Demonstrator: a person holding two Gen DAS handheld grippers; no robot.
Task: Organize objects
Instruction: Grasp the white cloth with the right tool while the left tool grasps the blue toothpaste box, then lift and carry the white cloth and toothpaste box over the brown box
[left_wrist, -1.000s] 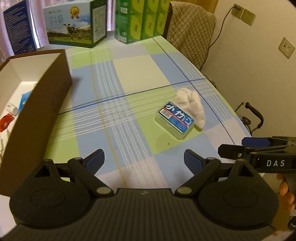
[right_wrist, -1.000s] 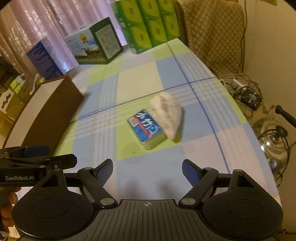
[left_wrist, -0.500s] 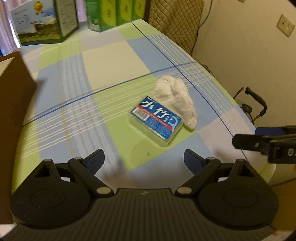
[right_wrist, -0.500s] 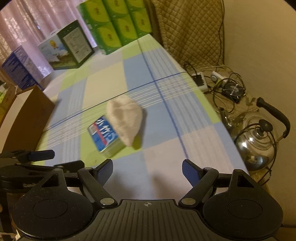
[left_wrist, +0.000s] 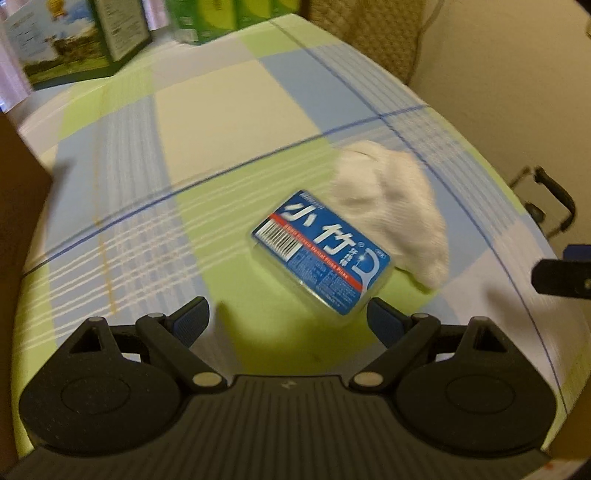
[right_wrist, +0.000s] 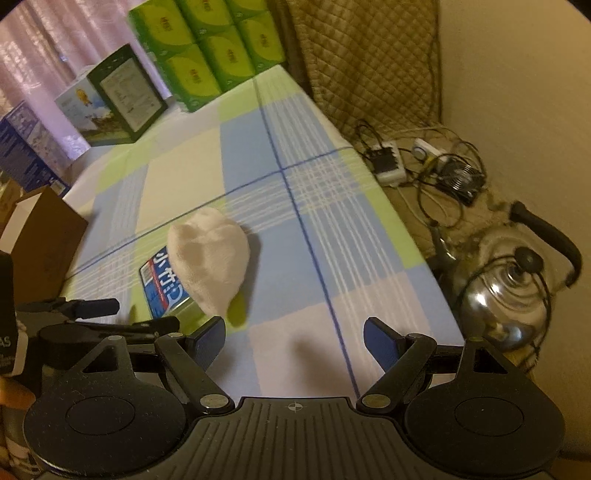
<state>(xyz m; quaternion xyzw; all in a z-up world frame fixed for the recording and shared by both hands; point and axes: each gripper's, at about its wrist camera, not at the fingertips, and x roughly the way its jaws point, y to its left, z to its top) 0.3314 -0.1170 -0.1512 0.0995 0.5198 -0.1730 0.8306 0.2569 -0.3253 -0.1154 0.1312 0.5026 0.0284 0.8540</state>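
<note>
A: Left gripper (left_wrist: 288, 319)?
B: Jaws spread wide, empty. Floss box (left_wrist: 320, 255) lies on the checked tablecloth (left_wrist: 229, 122) just ahead, between the fingertips' lines, untouched. Clear case, blue label, barcode.
A: Right gripper (right_wrist: 294, 338)?
B: Also wide apart, empty. White cloth (right_wrist: 211, 258) ahead-left, touching the box.

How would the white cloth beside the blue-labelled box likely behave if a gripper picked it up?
The white cloth lies in a soft, rounded heap, so it would probably sag and unfold. It looks light and should not roll. Its edge seems to touch the plastic box, so lifting might nudge that. The left gripper is open.
</note>
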